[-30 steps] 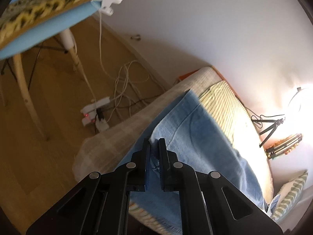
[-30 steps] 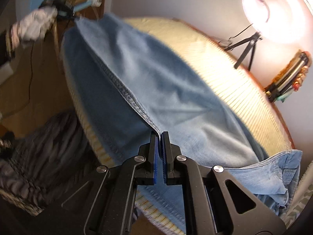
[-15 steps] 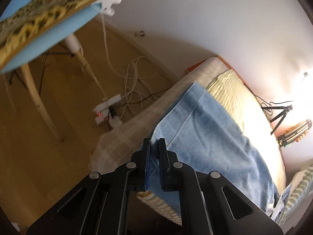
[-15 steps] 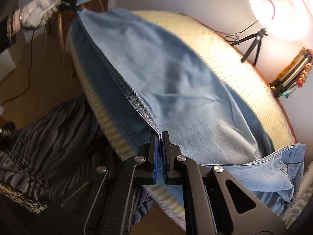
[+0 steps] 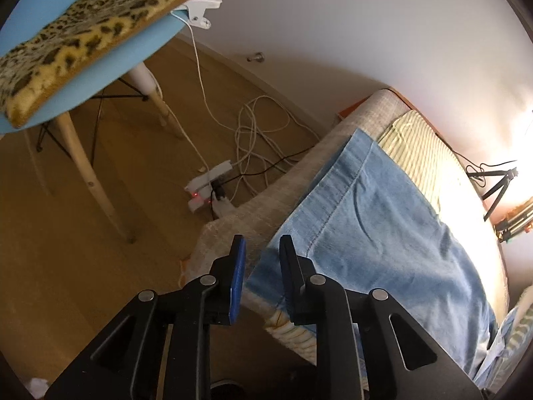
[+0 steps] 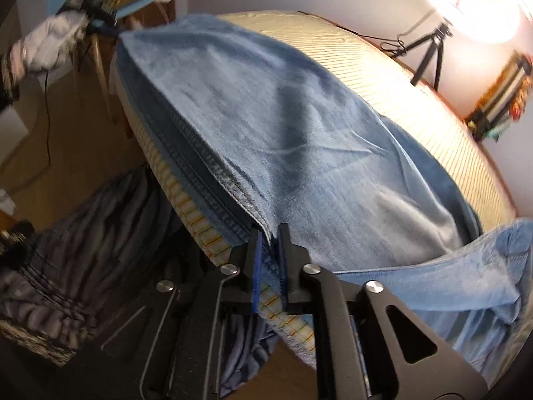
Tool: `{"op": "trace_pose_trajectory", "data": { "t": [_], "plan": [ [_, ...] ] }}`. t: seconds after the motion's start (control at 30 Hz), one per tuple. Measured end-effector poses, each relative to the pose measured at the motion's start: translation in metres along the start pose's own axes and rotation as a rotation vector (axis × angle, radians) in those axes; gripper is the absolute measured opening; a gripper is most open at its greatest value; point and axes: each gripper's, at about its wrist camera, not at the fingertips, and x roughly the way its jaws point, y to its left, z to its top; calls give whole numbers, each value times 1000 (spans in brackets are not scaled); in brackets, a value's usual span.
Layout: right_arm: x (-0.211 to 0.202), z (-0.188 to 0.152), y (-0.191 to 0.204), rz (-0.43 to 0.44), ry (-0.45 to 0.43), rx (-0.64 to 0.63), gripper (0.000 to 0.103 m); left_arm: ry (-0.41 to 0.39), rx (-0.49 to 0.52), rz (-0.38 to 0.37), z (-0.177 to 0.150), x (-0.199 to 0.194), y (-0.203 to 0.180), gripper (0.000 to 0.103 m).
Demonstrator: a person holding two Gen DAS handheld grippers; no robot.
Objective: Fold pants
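The light blue jeans lie spread along the striped bed, a leg hem at the near corner. My left gripper is open just off that hem corner, holding nothing. In the right wrist view the jeans lie lengthwise with a side seam along the bed edge. My right gripper has its jaws a little apart around the seam fold, with the cloth still between them and the grip slack.
A blue chair with a leopard cushion stands left of the bed. A power strip and tangled cables lie on the wooden floor. A ring light on a tripod stands beyond the bed. Dark striped fabric hangs below the edge.
My left gripper has opened and let go of the hem, which now lies on the bed. My right gripper has loosened on the seam. The jeans have been lowered flat.
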Motion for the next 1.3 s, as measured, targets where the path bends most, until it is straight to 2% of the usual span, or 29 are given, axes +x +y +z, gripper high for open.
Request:
{"op": "trace_pose_trajectory", "data": {
  "t": [0.07, 0.13, 0.2, 0.27, 0.3, 0.37, 0.4, 0.43, 0.53, 0.67, 0.83, 0.93, 1.03, 1.13, 1.3],
  "plan": [
    [-9, -2, -7, 19, -33, 54, 20, -16, 17, -3, -1, -8, -4, 19],
    [-20, -4, -17, 40, -70, 118, 35, -46, 63, 2, -2, -20, -18, 19],
    [-33, -8, -31, 60, -111, 192, 41, -71, 105, -22, -6, -30, -35, 21],
    [-46, -13, -49, 61, -150, 277, 41, -91, 144, -49, -10, -39, -54, 28],
    [-51, -16, -58, 54, -165, 319, 42, -100, 168, -73, -14, -44, -67, 28],
    [-62, -22, -79, 17, -187, 409, 50, -99, 205, -134, -21, -50, -89, 30],
    [-66, -25, -89, -10, -195, 450, 58, -90, 229, -174, -26, -51, -103, 33],
    [-70, -28, -102, -42, -202, 493, 62, -77, 255, -211, -32, -50, -117, 39],
    [-78, -36, -141, -122, -203, 623, 62, -38, 345, -286, -53, -47, -154, 41],
    [-79, -44, -197, -219, -173, 785, 62, 46, 429, -401, -79, -37, -198, 41],
    [-72, -46, -255, -325, -133, 910, 62, 141, 560, -462, -119, -23, -246, 41],
    [-60, -36, -284, -385, -91, 952, 62, 186, 638, -466, -141, -12, -267, 41],
    [-46, -28, -311, -432, -57, 1016, 62, 234, 673, -472, -159, -3, -275, 41],
    [-24, -15, -336, -512, 28, 1047, 67, 272, 681, -477, -171, 8, -279, 41],
    [12, 6, -356, -621, 163, 1019, 67, 269, 659, -487, -170, 11, -281, 41]
  ]
}}
